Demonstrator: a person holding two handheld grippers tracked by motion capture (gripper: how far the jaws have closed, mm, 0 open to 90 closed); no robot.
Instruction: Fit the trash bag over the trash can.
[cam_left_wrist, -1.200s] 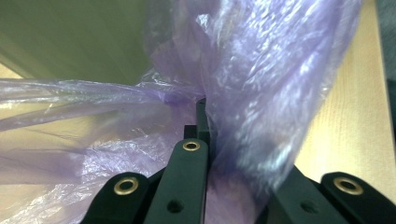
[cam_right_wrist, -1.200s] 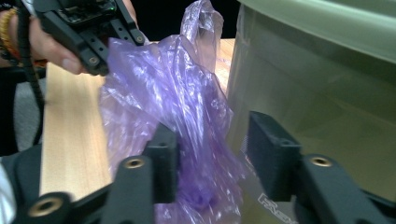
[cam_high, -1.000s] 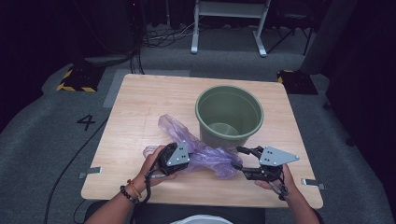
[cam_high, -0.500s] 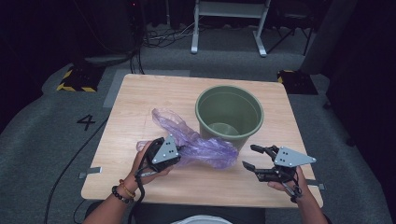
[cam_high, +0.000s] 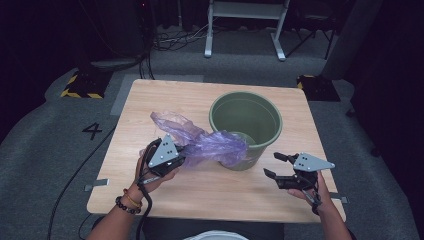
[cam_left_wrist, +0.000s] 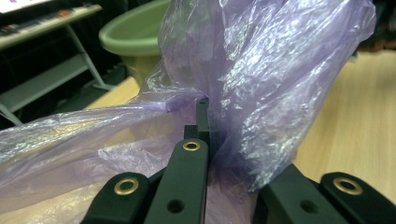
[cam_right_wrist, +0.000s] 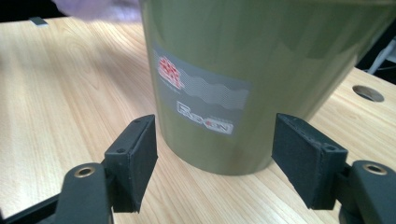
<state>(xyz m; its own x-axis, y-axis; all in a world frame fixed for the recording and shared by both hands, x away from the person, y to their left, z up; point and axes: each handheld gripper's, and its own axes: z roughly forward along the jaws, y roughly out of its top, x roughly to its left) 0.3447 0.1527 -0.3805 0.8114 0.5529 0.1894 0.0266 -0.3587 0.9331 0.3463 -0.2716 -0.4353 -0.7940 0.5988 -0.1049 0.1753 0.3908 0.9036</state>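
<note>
Nearest to us, our two forearms come in low over the near edge of the wooden surface (cam_high: 150, 115). Our left hand (cam_high: 150, 172) sits palm-in with the wrist slightly bent, and the left tool (cam_high: 172, 155) is pinched tight on the purple plastic bag (cam_high: 210, 145), which is lifted off the surface and stretches from that tool toward the green bucket (cam_high: 247, 125), its far end draped against the bucket's near rim. Our right hand (cam_high: 312, 187) rests low at the right, and the right tool (cam_high: 275, 165) points at the bucket with its jaws wide; they have just been opening, and nothing is between them. From the left gripper view we see the bag's crinkled film (cam_left_wrist: 261, 74) bunched around the closed jaws, with the bucket's rim (cam_left_wrist: 135, 32) behind. From the right gripper view we see the bucket's wall (cam_right_wrist: 261, 51) with its grey printed label (cam_right_wrist: 201, 100), standing just beyond the spread pads (cam_right_wrist: 135, 158).
</note>
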